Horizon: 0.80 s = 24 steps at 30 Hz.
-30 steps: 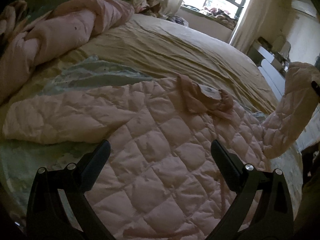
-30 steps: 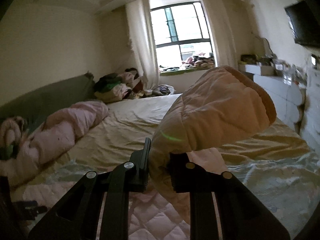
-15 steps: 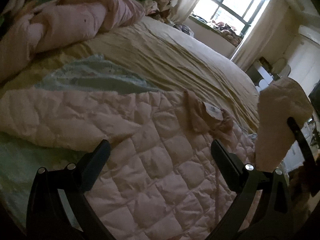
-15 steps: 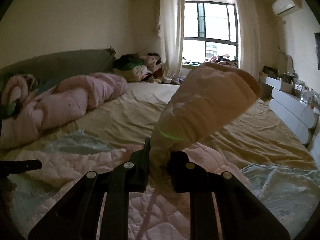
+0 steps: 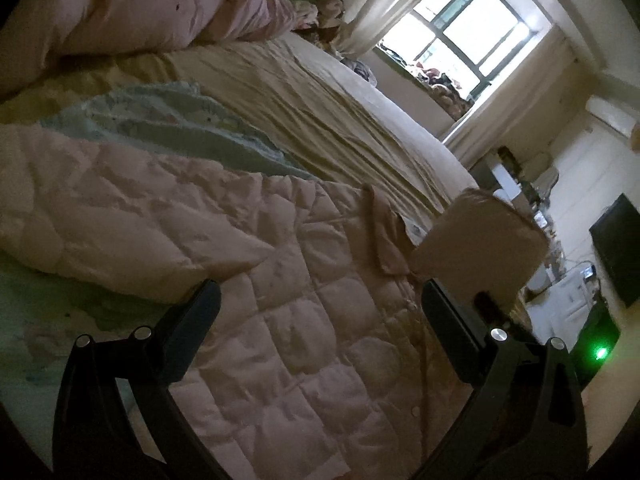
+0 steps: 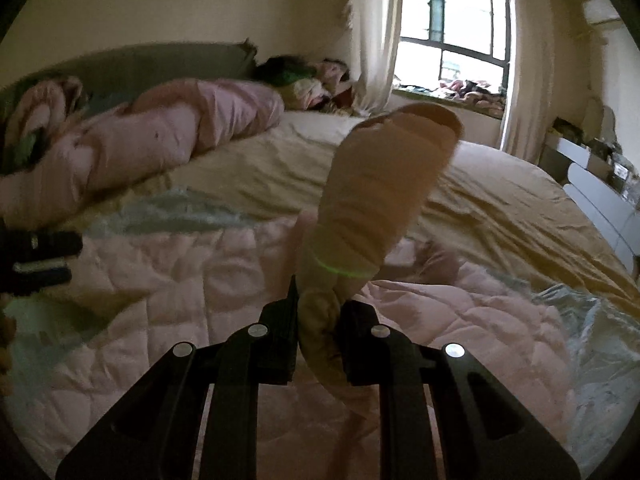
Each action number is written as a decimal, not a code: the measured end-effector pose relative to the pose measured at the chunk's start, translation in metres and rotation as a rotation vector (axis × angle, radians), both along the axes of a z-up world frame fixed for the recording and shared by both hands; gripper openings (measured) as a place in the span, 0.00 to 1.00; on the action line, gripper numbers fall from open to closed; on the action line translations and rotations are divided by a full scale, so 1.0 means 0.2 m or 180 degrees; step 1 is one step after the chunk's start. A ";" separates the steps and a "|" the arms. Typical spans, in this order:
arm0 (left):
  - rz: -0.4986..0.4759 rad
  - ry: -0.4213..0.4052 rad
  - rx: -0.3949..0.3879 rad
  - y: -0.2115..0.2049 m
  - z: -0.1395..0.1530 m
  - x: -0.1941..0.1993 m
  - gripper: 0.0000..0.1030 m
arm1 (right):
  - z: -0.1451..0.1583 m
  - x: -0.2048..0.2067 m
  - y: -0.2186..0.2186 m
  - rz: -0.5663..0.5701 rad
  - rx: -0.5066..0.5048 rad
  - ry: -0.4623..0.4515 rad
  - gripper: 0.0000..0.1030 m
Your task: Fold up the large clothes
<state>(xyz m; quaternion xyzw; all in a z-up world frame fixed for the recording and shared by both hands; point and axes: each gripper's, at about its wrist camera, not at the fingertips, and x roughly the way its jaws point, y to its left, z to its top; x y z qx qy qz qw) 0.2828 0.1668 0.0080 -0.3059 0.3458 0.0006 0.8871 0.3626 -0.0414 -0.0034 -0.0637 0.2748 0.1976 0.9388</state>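
A pale pink quilted jacket (image 5: 304, 344) lies spread on the bed, collar (image 5: 386, 236) toward the far side, one sleeve (image 5: 120, 216) stretched out to the left. My left gripper (image 5: 320, 304) hovers open above the jacket's body with nothing between its fingers. My right gripper (image 6: 318, 320) is shut on the jacket's other sleeve (image 6: 380, 184), which stands up from the jaws with its cuff pointing away. That lifted sleeve (image 5: 480, 252) shows at the right in the left wrist view, just over the collar. The left gripper (image 6: 36, 260) shows at the left edge of the right wrist view.
The bed carries a beige sheet (image 5: 320, 120) and a light blue blanket (image 5: 172, 120) under the jacket. A rolled pink duvet (image 6: 160, 132) and a heap of clothes (image 6: 304, 76) lie by the headboard. White furniture (image 6: 600, 196) and a dark screen (image 5: 616, 248) stand at the right, a window (image 6: 456, 32) beyond.
My right gripper has carried the sleeve down and inward over the jacket's body. My left gripper has sunk closer to the jacket and rolled, so the room looks tilted.
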 end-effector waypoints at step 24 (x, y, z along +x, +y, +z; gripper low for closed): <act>-0.0510 0.0212 -0.0697 -0.08 -0.35 0.18 0.91 | -0.25 -0.23 0.19 0.0507 -0.0046 0.0593 0.76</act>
